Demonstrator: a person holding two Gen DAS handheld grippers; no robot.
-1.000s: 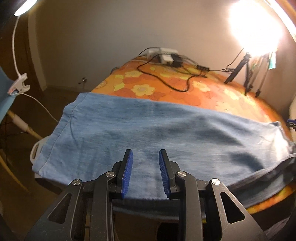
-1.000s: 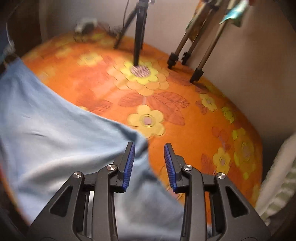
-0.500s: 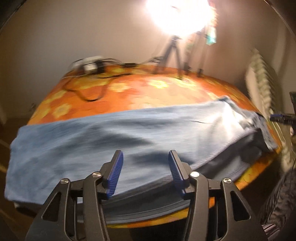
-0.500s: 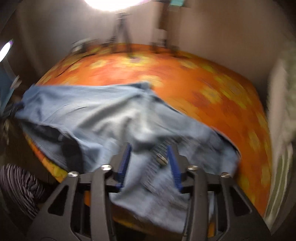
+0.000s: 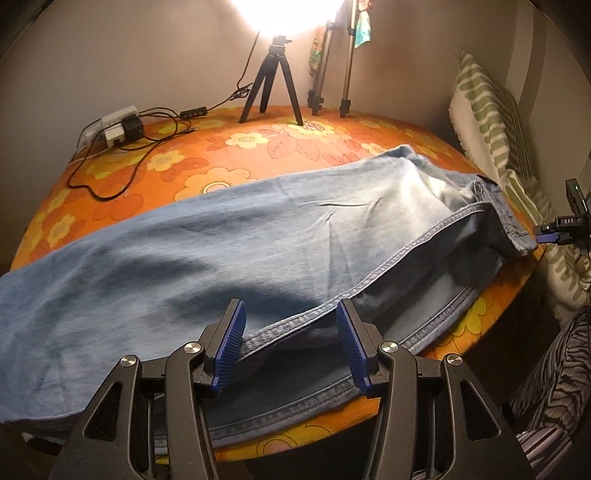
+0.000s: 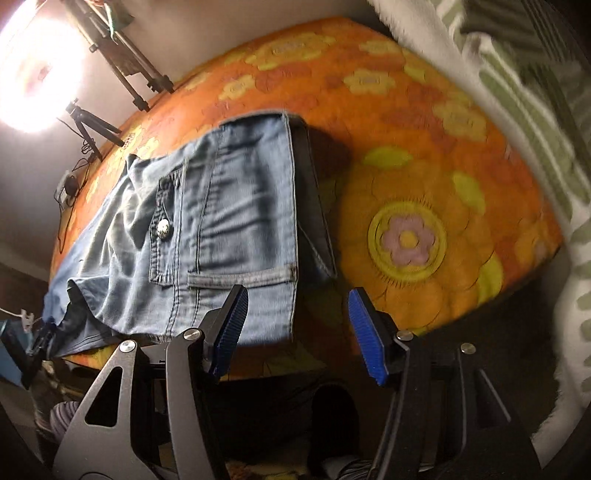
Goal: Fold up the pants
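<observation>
While both claws gape: pants (image 5: pixel 229 251) flat, folded lengthwise.

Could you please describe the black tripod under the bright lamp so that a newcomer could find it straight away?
Start at the orange flowered bedcover and follow it to the far wall. The black tripod stands there beneath the glaring lamp, legs splayed. Unlike the two silver-legged stands to its right, it is short and all black.
</observation>
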